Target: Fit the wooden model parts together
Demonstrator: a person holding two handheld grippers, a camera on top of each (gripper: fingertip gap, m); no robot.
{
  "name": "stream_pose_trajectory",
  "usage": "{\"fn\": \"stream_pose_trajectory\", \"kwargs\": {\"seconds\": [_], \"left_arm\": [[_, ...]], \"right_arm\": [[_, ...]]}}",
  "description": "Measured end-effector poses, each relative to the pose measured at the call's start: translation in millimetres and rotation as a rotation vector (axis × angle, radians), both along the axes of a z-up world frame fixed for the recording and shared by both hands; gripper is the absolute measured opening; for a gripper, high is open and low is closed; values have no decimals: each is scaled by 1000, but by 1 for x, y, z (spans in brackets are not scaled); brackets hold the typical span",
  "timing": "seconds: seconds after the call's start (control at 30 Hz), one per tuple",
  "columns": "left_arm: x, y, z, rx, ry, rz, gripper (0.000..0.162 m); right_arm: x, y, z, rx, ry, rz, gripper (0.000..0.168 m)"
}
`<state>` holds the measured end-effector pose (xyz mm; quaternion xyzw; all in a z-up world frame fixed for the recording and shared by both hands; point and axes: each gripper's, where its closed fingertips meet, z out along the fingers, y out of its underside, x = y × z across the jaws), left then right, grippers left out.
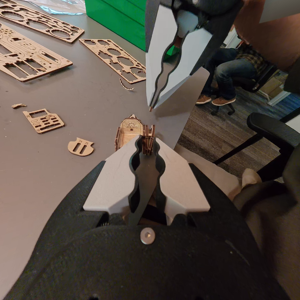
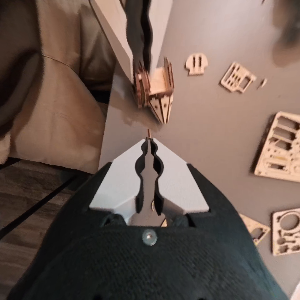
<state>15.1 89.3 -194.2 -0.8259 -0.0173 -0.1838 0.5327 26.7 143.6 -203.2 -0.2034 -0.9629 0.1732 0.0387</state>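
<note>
A grey table (image 1: 65,178) is strewn with punched-out plywood sheets (image 1: 29,53) and a few loose offcuts (image 1: 80,146). Near its edge, the wooden model (image 1: 129,134) is gripped at one side by the left gripper (image 1: 148,142), clenched on it. A tiny wooden pin (image 2: 148,131) is pinched at the tips of the right gripper (image 2: 148,139), held just apart from the model.
</note>
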Motion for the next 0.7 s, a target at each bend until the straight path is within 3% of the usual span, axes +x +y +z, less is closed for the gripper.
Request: {"fn": "stream_pose_trajectory", "kwargs": {"seconds": [0.03,0.17,0.23,0.33,0.47,0.7], "left_arm": [[0,0,0,0,0,0,9],[0,0,0,1,1,1,9],[0,0,0,1,4,2,9],[-1,0,0,1,8,6,9],[-1,0,-1,2,13,5,9],[1,0,-1,3,19,-4,9]], "right_arm": [[2,6,-7,17,6,-21,1],[-4,19,-17,20,105,-108,3],[-12,12,-3,-53,159,-128,19],[-20,-16,27,-197,212,-84,31],[-21,-45,28,-203,162,44,30],[-19,-58,12,-131,21,201,19]]}}
